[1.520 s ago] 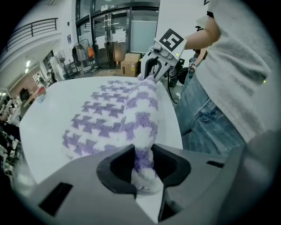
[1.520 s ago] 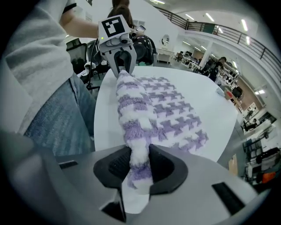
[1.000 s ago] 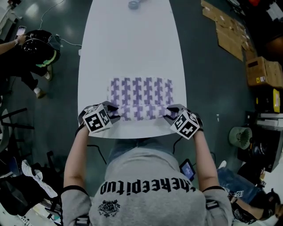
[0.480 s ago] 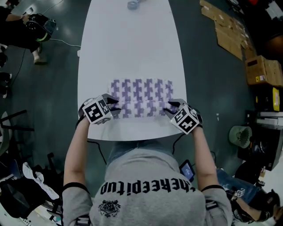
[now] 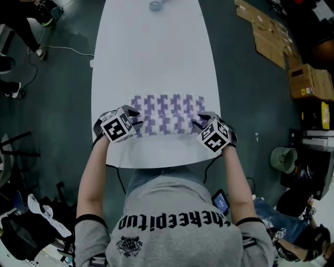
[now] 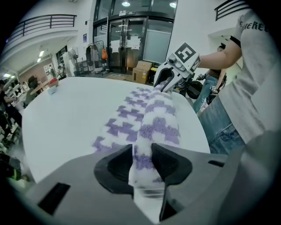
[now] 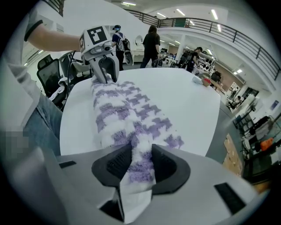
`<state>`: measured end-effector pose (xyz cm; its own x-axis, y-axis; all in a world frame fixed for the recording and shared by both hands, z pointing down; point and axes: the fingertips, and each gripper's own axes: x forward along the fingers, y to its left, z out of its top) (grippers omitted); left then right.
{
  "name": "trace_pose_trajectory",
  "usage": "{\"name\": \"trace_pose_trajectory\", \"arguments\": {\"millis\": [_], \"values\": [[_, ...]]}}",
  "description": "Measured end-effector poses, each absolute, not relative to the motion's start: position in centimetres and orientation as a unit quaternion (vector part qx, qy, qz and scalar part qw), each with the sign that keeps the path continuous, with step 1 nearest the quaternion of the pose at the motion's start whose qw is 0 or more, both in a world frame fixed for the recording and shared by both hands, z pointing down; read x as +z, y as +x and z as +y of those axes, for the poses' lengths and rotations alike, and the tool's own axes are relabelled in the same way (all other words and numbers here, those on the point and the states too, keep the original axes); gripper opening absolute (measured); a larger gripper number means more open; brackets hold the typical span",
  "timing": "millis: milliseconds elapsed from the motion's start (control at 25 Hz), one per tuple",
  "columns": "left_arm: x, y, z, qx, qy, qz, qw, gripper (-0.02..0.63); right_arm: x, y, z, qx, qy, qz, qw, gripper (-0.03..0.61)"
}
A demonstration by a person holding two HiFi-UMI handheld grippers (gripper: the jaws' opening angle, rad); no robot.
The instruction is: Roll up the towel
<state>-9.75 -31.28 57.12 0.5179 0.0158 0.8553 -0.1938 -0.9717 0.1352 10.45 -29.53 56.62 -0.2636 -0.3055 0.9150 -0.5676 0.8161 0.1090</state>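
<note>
A purple-and-white patterned towel (image 5: 167, 110) lies across the white table (image 5: 156, 52), its near edge turned over into a thick roll. My left gripper (image 5: 136, 125) is shut on the roll's left end (image 6: 153, 118), and the cloth is squeezed between its pads (image 6: 142, 158). My right gripper (image 5: 198, 124) is shut on the roll's right end (image 7: 123, 114), with cloth pinched between its pads (image 7: 139, 165). Both sets of jaws have just been opening slightly, the thickening roll still between them. Each gripper shows in the other's view, the right gripper (image 6: 169, 83) and the left gripper (image 7: 105, 74).
A small grey-blue object (image 5: 156, 5) sits at the table's far end. Cardboard boxes (image 5: 310, 83) and a fan (image 5: 283, 159) stand on the floor to the right. People stand on the floor at the upper left (image 5: 21, 21). The table's near edge runs just behind the grippers.
Both grippers have moved away from the person along the table, carrying the near edge over. The roll has grown and the flat part of the towel is shorter.
</note>
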Motion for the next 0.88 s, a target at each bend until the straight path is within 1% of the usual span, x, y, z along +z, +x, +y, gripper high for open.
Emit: {"name": "trace_pose_trajectory", "arguments": {"millis": [160, 280, 520, 680, 800, 880], "values": [[57.3, -9.7, -31.4, 0.490, 0.864, -0.057, 0.102, 0.140, 57.0, 10.3, -29.6, 0.112, 0.278, -0.782, 0.547, 0.137], [56.4, -9.6, -31.4, 0.477, 0.873, -0.064, 0.079, 0.140, 57.0, 10.3, -29.6, 0.111, 0.278, -0.783, 0.545, 0.137], [51.6, -9.4, -29.6, 0.447, 0.890, -0.090, -0.023, 0.145, 56.1, 10.4, -29.7, 0.106, 0.298, -0.795, 0.518, 0.137], [52.2, -9.1, -26.2, 0.466, 0.879, -0.081, -0.052, 0.200, 53.8, 10.6, -29.4, 0.095, 0.326, -0.809, 0.480, 0.137], [53.8, -9.0, -24.7, 0.480, 0.871, -0.090, -0.054, 0.219, 51.0, 10.8, -29.0, 0.064, 0.355, -0.818, 0.449, 0.138], [54.8, -9.2, -24.5, 0.489, 0.865, -0.100, -0.052, 0.229, 50.1, 10.5, -28.0, 0.036, 0.355, -0.822, 0.444, 0.138]]}}
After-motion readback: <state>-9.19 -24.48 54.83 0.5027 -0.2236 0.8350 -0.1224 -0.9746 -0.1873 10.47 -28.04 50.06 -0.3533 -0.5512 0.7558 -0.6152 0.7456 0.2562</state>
